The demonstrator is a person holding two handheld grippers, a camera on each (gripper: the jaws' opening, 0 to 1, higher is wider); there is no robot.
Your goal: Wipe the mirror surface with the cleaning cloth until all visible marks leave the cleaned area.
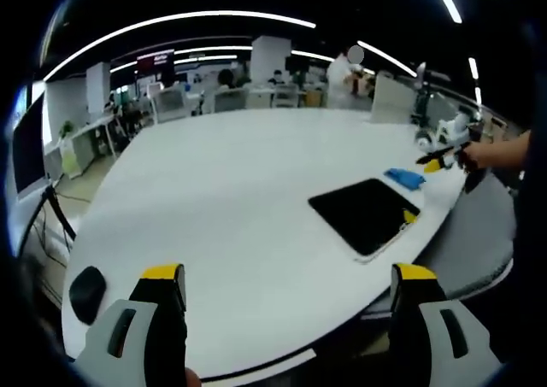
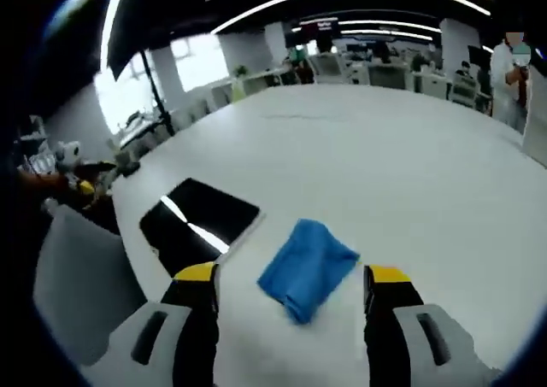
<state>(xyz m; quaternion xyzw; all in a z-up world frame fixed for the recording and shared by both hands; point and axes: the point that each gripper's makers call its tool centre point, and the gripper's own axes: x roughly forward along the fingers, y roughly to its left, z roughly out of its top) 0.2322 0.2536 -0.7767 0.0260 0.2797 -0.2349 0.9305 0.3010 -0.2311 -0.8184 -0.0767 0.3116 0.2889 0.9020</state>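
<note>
The left gripper view looks from far across the large white table [image 1: 239, 208], so the mirror [image 1: 366, 215] appears there as a flat dark rectangle near the table's right edge, and the blue cleaning cloth [image 1: 405, 178] is a small patch just beyond its far corner, close to it but whether it touches I cannot tell. In this view the right gripper [image 1: 444, 155] comes in from the right side above the cloth, held by a person's hand [image 1: 489, 155]; a dark round object [image 1: 87, 291] lies on the table near the lower left edge, and office desks with chairs [image 1: 229, 98] stand behind. The right gripper view is much closer: the cleaning cloth [image 2: 308, 268] lies crumpled on the white table [image 2: 385, 165] between the two yellow-tipped jaws, and the mirror [image 2: 198, 222] lies just to its left, reflecting bright ceiling light strips. The cloth and the mirror look slightly apart here. The right gripper [image 2: 293, 278] has its jaws spread wide, hanging above the cloth, and it grips nothing. The left gripper [image 1: 288, 276] also has its jaws wide apart over bare table, well away from mirror and cloth, and holds nothing.
</note>
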